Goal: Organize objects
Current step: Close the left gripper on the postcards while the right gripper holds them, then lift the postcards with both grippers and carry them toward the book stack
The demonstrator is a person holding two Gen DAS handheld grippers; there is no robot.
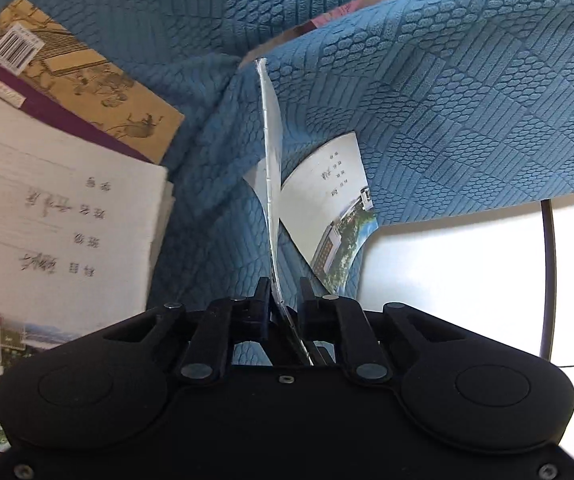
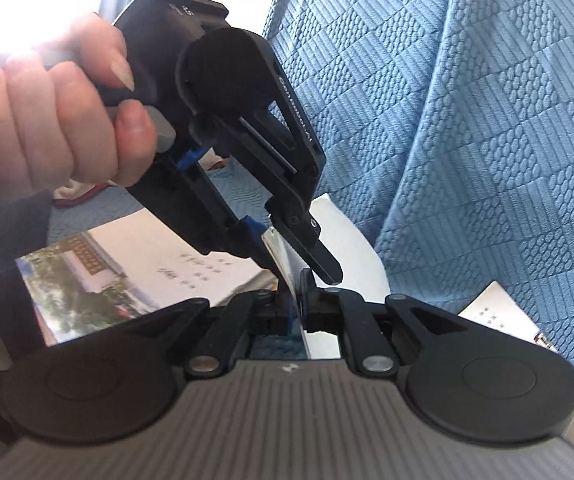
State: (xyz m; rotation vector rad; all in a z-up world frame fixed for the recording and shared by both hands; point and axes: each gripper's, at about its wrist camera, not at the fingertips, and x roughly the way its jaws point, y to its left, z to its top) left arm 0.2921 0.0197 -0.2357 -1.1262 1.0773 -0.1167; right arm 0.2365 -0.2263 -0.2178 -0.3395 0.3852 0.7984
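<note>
Fingers of my left hand [image 2: 59,120] wrap the left gripper [image 2: 295,260], tilted downward, pinching a thin booklet [image 1: 273,184] edge-on. My right gripper [image 2: 295,308] clamps the same booklet beside it. Blue quilted cover [image 1: 467,120] lies beneath; stacked books [image 1: 55,200] rest at left.

This looks like a home living room. A blue quilted textured throw [image 1: 427,92] drapes over soft seating, with thin paper exercise booklets [image 1: 59,216] scattered on it.

Both grippers' jaws pinch one thin booklet [image 2: 287,252]
</note>
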